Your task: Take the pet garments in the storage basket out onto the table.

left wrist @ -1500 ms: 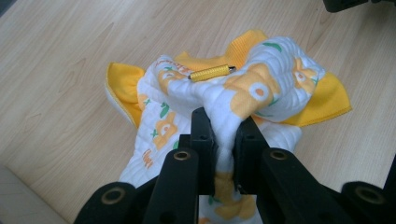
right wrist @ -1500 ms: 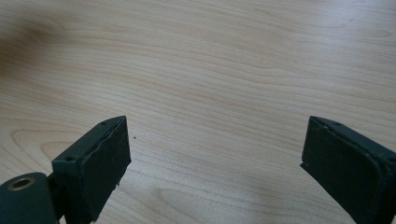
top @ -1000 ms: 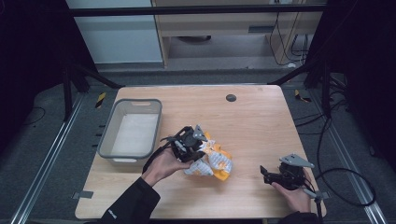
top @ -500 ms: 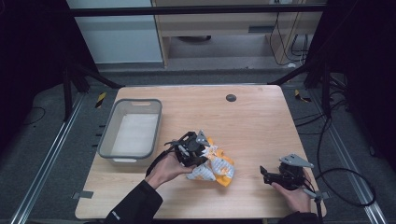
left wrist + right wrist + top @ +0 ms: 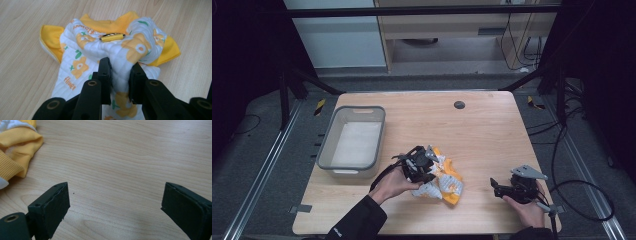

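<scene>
Left tongs: a fold of the garment is pinched between the jaws, which have just been opening slightly. Garment lies crumpled on the bench, right of the bin. Right tongs: spread wide, nothing gripped, near the garment

Garment lies right of the bin — apparently just apart.

The garment, white quilted cloth with orange flowers and yellow ribbed trim, lies crumpled on the table just right of the grey bin, one fold bunched up off the wood.
</scene>
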Motion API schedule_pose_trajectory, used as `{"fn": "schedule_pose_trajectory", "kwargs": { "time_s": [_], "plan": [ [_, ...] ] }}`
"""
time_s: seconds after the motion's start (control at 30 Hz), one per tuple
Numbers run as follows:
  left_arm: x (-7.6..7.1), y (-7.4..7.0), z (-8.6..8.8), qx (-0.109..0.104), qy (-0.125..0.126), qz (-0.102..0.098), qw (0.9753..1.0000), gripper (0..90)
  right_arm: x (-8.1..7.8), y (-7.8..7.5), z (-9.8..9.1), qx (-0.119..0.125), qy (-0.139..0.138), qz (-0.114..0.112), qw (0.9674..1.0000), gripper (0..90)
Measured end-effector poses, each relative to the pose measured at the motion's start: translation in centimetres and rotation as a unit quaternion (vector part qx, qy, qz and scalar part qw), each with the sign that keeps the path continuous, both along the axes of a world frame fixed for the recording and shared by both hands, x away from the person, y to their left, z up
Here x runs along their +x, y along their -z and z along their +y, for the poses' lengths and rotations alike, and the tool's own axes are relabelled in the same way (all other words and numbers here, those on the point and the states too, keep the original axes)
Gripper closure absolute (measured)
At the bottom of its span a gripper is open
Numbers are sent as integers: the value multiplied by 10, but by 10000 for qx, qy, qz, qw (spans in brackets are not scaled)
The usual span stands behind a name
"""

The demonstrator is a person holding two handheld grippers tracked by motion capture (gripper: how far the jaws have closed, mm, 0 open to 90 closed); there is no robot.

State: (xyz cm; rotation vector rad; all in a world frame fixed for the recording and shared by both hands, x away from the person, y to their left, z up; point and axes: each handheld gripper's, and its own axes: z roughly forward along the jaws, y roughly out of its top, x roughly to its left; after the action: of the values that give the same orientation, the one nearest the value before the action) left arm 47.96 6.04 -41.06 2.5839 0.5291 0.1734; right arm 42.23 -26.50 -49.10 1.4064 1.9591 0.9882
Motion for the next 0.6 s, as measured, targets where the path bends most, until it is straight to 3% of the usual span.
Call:
{"fn": "schedule_pose_trajectory", "kwargs": {
  "time_s": [0.37, 0.6],
  "plan": [
    [-2, 5, 0, 83, 48, -4, 10000, 662, 0, 0, 0, -8, -6, 11, 10000, 79],
    [-2, 5, 5, -96, 27, -104, 9999, 514, 0, 1, 0, -3, -1, 10, 10000, 79]
  ]
}}
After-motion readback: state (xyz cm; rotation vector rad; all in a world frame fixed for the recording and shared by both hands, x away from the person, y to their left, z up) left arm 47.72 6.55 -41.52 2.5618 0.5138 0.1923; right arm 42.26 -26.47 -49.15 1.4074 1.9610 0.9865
